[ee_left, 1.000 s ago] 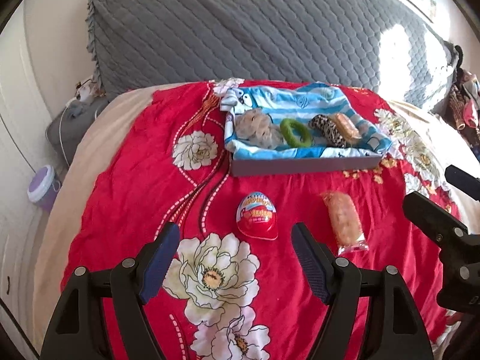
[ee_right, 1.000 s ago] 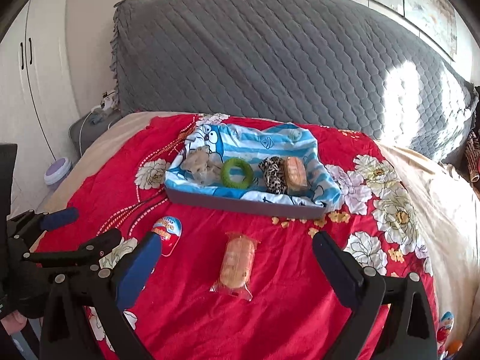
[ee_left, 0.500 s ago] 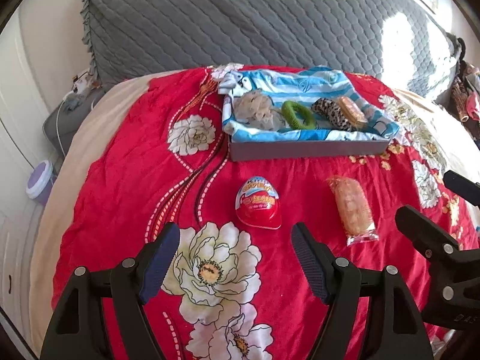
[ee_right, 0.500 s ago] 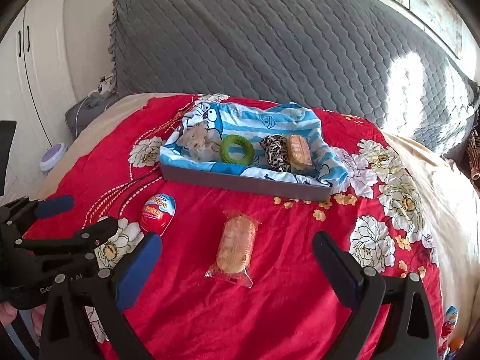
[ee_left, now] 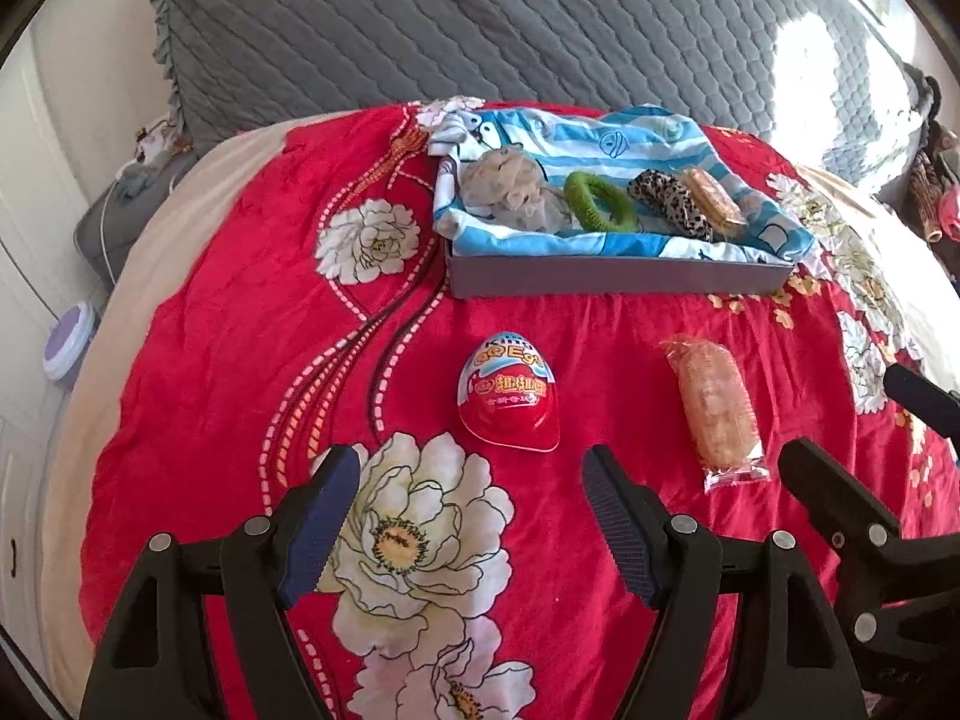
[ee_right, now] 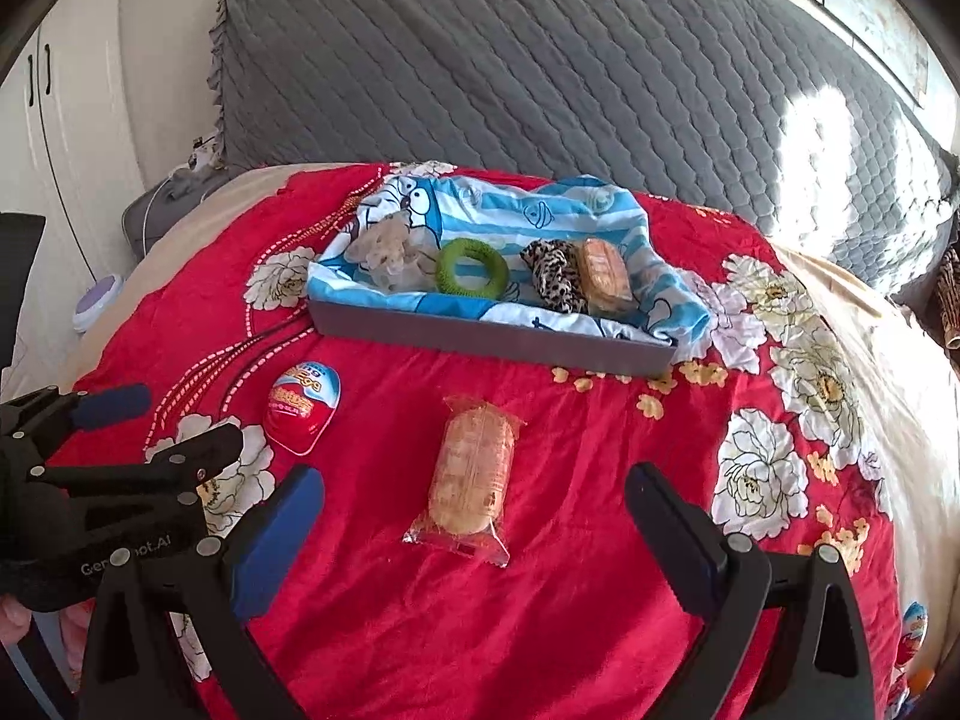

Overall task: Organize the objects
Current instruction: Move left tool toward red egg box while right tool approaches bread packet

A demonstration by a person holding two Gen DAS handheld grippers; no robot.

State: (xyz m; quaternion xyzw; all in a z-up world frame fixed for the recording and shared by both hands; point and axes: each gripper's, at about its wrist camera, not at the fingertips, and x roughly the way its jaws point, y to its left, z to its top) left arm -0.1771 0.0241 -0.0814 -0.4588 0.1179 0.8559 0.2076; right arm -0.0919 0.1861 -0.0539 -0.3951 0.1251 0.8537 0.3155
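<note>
Plainly, "Egg" reads on the red toy egg point(ee_left: 509, 396) (other print too small), lying just ahead of the left gripper point(ee_left: 471, 519), jaws spread and empty. Ahead of the right gripper point(ee_right: 474, 537), equally spread, lies the wrapped cake point(ee_right: 471, 471). Bare red bedspread point(ee_left: 228, 360) surrounds both; the grey tray point(ee_right: 480, 333) sits beyond.

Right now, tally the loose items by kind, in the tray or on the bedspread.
Wrapped cakes: 2
Toy eggs: 1
Hair scrunchies: 2
Green rings: 1
Total: 6
</note>
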